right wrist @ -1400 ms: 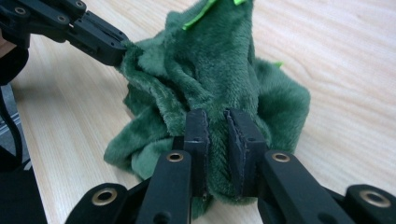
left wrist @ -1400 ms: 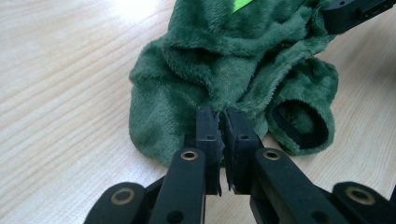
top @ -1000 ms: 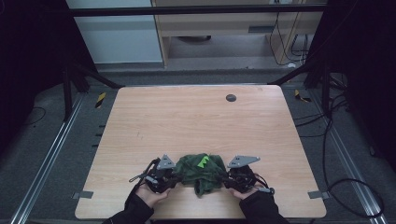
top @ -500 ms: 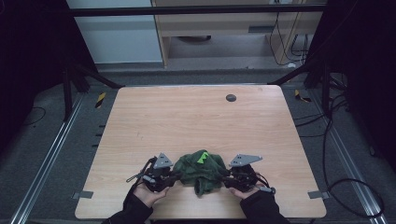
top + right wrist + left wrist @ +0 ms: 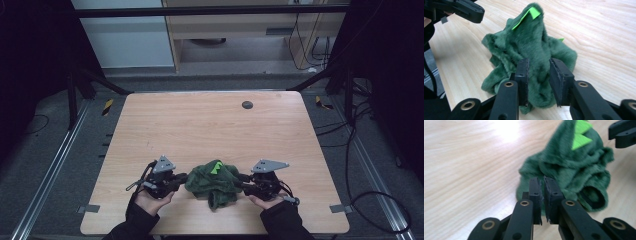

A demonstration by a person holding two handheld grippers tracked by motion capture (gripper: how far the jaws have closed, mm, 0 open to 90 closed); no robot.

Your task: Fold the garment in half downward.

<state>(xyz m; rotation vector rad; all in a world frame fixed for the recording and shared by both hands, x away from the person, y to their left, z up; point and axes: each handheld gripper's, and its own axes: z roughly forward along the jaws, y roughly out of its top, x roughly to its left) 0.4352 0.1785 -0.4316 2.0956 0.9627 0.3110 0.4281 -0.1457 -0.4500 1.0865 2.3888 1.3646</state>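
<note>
A crumpled dark green fuzzy cloth (image 5: 212, 181) with bright green spikes (image 5: 216, 166) lies near the table's front edge, between both grippers. My left gripper (image 5: 181, 177) is at the cloth's left edge. In the left gripper view its jaws (image 5: 542, 180) have just been closing and stand almost together, pinching a thin fold of the cloth (image 5: 574, 167). My right gripper (image 5: 243, 181) is at the cloth's right side. Its jaws (image 5: 539, 61) have just been opening and stand apart, with a hump of the cloth (image 5: 531, 55) between them and not squeezed.
The wooden table (image 5: 200, 125) stretches away behind the cloth, with a dark round grommet (image 5: 247, 104) near its far edge. The front edge lies just below the person's hands. Metal frame rails flank the table, and cables (image 5: 370, 195) lie on the floor at right.
The left gripper has shifted a little to the left and lifted slightly, drawing the cloth's left edge with it. The right gripper has stayed in place.
</note>
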